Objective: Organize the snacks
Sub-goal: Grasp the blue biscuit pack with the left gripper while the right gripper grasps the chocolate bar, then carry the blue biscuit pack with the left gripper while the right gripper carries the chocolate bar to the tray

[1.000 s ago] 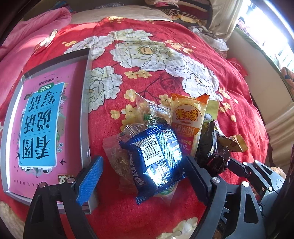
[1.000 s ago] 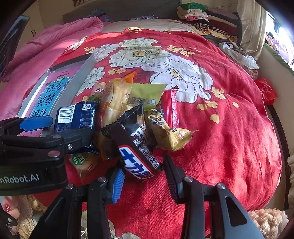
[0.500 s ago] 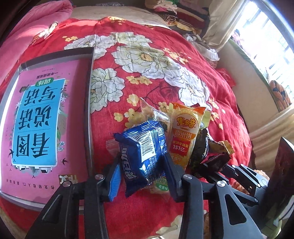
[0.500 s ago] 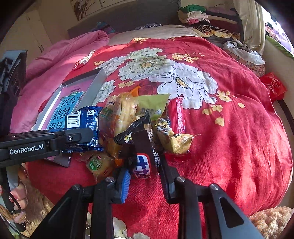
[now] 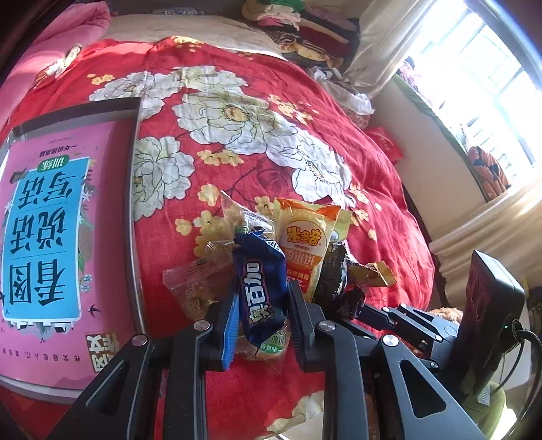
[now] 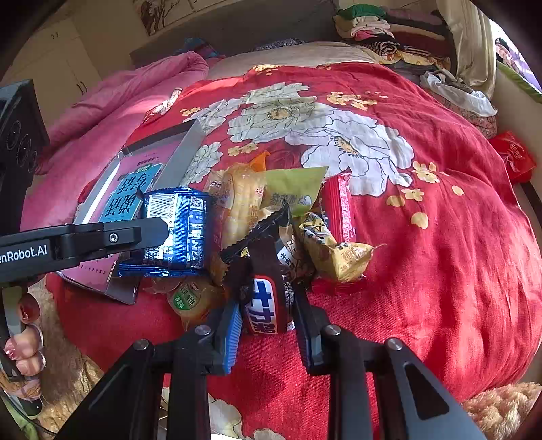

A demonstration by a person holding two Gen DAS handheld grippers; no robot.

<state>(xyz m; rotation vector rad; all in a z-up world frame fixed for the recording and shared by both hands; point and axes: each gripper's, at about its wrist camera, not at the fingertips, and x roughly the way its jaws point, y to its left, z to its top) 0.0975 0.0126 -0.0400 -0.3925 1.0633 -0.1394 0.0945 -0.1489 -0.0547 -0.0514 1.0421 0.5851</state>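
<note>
A heap of snack packets lies on the red flowered bedspread [image 5: 271, 142]. My left gripper [image 5: 261, 298] is closing tight on a blue biscuit packet [image 5: 261, 281], which stands on edge between the pads; from the right wrist view the blue biscuit packet [image 6: 176, 230] hangs above the heap. My right gripper [image 6: 267, 304] is shut on a dark chocolate bar [image 6: 262, 314] with a red and white label, at the near side of the heap. An orange rice cracker packet [image 5: 305, 243], a yellow packet [image 6: 338, 254], a green packet [image 6: 294, 189] and a red bar [image 6: 340, 203] lie in the heap.
A grey metal tray [image 5: 132, 203] holding a pink and blue book [image 5: 44, 237] lies left of the snacks. Pink bedding [image 6: 135, 91] is bunched at the far left. Folded clothes [image 6: 372, 30] sit at the head of the bed. A window [image 5: 491, 84] is at the right.
My left gripper went from wide open around the flat blue packet to shut on it, tipping it on edge. My right gripper tightened on the dark bar. Both views tilted up.
</note>
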